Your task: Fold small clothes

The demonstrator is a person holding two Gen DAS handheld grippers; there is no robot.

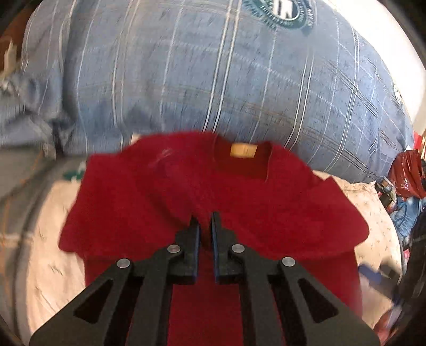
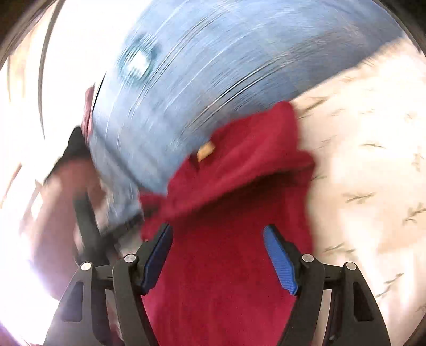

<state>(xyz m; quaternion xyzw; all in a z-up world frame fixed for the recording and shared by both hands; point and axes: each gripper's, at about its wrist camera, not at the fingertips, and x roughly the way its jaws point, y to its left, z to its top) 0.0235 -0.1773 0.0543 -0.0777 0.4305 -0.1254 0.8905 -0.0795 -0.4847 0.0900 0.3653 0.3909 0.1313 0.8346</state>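
Up close, a tan neck label (image 1: 243, 151) is showing inside the collar of the red shirt (image 1: 159, 191), but no writing on it is coming through legibly; a round teal emblem (image 1: 279, 12) on the blue plaid bedding (image 1: 186, 79) is carrying lettering too blurred to read. The shirt, a plain deep-red knit, is lying on the pale patterned bed sheet (image 1: 53, 266) just in front of that bedding, its upper part doubled over the body with the collar facing up. The left gripper (image 1: 205, 229) is pinching a fold of red cloth, its fingers nearly together. The right gripper (image 2: 218, 255) is hanging over the shirt's lower body, its fingers spread wide and gripping nothing.
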